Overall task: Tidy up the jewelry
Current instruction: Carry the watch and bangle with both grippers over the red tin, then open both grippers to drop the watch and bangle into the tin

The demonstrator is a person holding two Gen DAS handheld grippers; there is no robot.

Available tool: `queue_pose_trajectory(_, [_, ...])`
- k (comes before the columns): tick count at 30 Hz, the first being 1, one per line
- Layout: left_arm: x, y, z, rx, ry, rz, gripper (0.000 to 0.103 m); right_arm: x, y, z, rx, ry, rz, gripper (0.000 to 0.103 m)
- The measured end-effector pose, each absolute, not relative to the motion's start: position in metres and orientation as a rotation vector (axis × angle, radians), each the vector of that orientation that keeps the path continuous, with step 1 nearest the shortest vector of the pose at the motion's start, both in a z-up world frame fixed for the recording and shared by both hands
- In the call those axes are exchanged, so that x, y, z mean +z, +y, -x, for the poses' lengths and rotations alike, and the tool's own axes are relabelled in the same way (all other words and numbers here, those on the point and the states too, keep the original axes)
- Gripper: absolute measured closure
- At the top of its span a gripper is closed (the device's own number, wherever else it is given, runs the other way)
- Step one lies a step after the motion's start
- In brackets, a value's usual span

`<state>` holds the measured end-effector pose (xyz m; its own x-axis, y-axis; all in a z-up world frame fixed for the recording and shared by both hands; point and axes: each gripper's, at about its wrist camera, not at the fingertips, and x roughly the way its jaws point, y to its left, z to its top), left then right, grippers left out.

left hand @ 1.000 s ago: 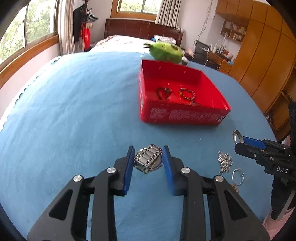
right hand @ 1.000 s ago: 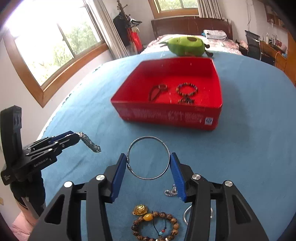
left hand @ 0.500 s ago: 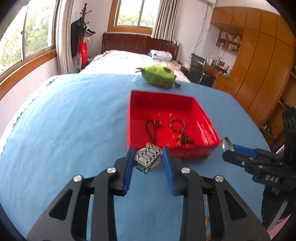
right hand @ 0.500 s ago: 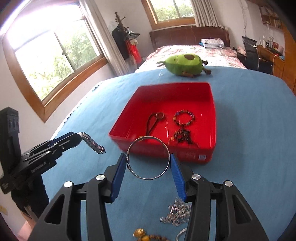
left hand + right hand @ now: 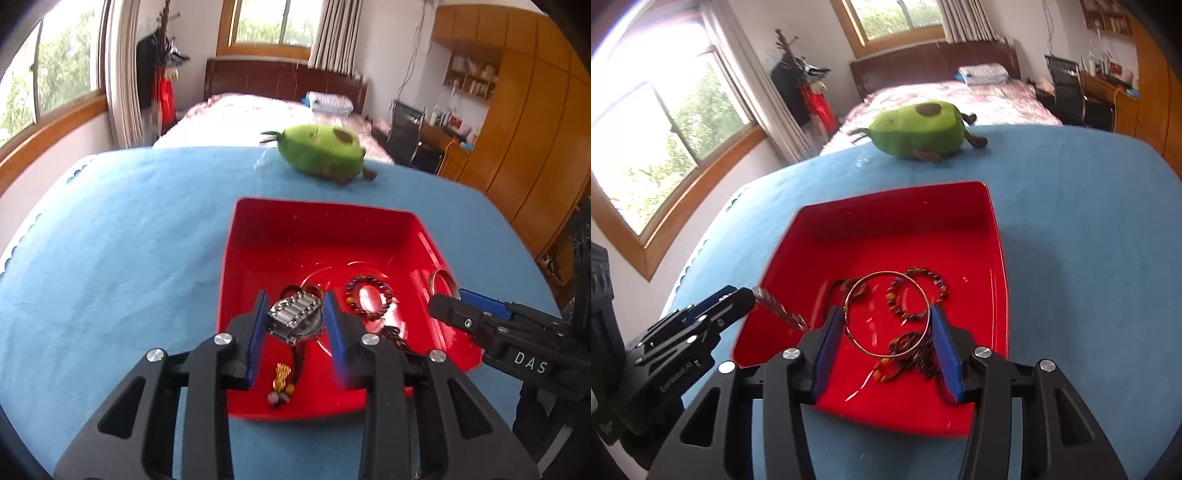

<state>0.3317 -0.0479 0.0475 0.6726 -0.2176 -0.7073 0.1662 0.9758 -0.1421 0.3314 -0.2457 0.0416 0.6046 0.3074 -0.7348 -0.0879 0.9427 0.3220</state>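
- Red plastic tray [image 5: 258, 229], shallow and square, sits on the blue-clothed bench [image 5: 110, 240]; a beaded bracelet [image 5: 367, 297] and other dark beaded pieces lie on its floor.
- The left gripper [image 5: 295, 325], blue-padded, is clamped on a silver metal-link watch [image 5: 295, 317], held above the tray's near part.
- The right gripper [image 5: 886, 328] is clamped on a thin silver bangle [image 5: 886, 314], held over the tray's inside.
- White letters "DAS" show on the right gripper's black body in the left wrist view; "GenRobot.AI" shows on the left gripper's body in the right wrist view.
- A green avocado-shaped plush toy [image 5: 321, 153] lies on the bench beyond the tray.
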Motion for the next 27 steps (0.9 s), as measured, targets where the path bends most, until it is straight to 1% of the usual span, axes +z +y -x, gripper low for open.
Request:
queue_pose_trajectory(4, [0.037, -0.054, -0.354, -0.211, 0.821, 0.057, 0.082, 0.019, -0.246, -0.359, 0.225, 0.947, -0.268, 0.054])
queue_pose_trajectory(5, [0.036, -0.054, -0.355, -0.212, 0.821, 0.054, 0.076, 0.016, -0.246, -0.363, 0.234, 0.952, -0.268, 0.053])
queue_pose_trajectory(6, [0.035, -0.054, -0.357, -0.214, 0.819, 0.051, 0.069, 0.015, -0.245, -0.364, 0.238, 0.951, -0.271, 0.05])
queue_pose_trajectory(8, [0.034, -0.053, -0.354, -0.201, 0.816, 0.045, 0.06, 0.014, -0.247, -0.362, 0.24, 0.94, -0.276, 0.047])
queue_pose_trajectory(14, [0.041, -0.045, -0.338, -0.217, 0.82, 0.077, 0.056, 0.031, -0.252, -0.339, 0.253, 0.89, -0.292, 0.047])
queue_pose_trajectory(20, [0.053, -0.044, -0.304, -0.217, 0.789, 0.057, 0.044, 0.048, -0.255, -0.312, 0.278, 0.863, -0.307, 0.047])
queue_pose_trajectory(24, [0.058, -0.041, -0.274, -0.217, 0.772, 0.058, 0.04, 0.052, -0.254, -0.291, 0.296, 0.858, -0.305, 0.047])
queue_pose_trajectory(27, [0.06, -0.038, -0.253, -0.21, 0.755, 0.039, 0.039, 0.052, -0.251, -0.276, 0.306, 0.863, -0.293, 0.047])
